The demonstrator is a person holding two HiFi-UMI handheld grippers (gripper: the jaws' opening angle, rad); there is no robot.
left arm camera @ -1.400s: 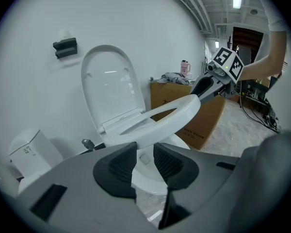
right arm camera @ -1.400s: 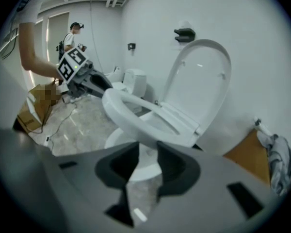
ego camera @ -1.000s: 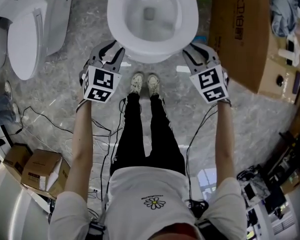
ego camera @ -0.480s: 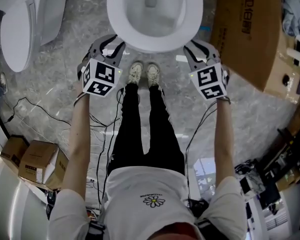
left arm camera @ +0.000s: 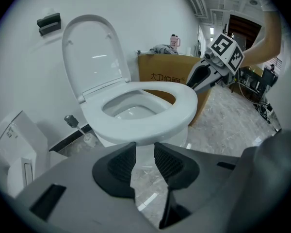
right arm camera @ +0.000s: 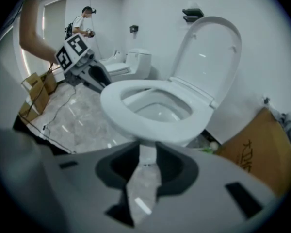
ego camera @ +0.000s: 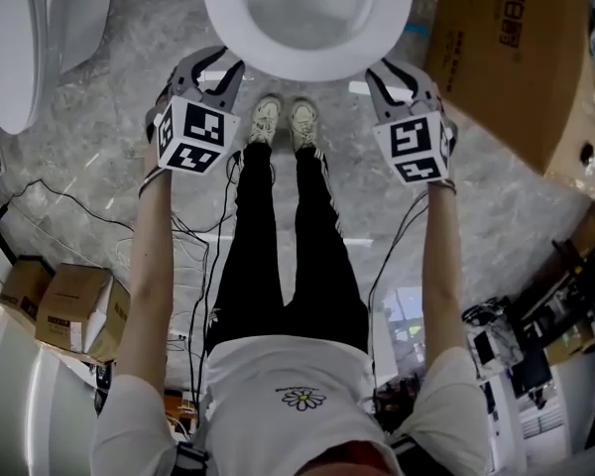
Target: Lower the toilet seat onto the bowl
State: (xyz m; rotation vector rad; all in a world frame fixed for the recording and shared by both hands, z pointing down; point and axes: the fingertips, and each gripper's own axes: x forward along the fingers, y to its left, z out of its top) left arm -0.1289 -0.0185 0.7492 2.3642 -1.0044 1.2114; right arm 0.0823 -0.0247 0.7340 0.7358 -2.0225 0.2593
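While both grippers hang low at the front of the toilet, the toilet seat point(ego camera: 307, 64) lies above and just ahead of them. As far as either gripper view shows it rests flat on the bowl point(left arm camera: 131, 112), with no gap visible under its rim, and the lid point(left arm camera: 92, 52) stands upright behind it at the wall. The seat's long axis runs straight away from the person, from the rounded front edge to the hinge.

The left gripper point(ego camera: 216, 65) sits just beside the front-left curve of the rim and the right gripper point(ego camera: 389, 70) just beside the front-right curve, so neither is clearly nearer. Each gripper's own view shows the rim clear of its jaws.

The left gripper's jaws stand apart and empty, and only the bowl's base and the marble floor point(left arm camera: 223, 125) show through the gap. The right gripper's jaws are likewise apart with nothing between them, though they have just been closing a little.

By my reading the lowering looks done — any coming move would be back and away from the rim, not up into it.
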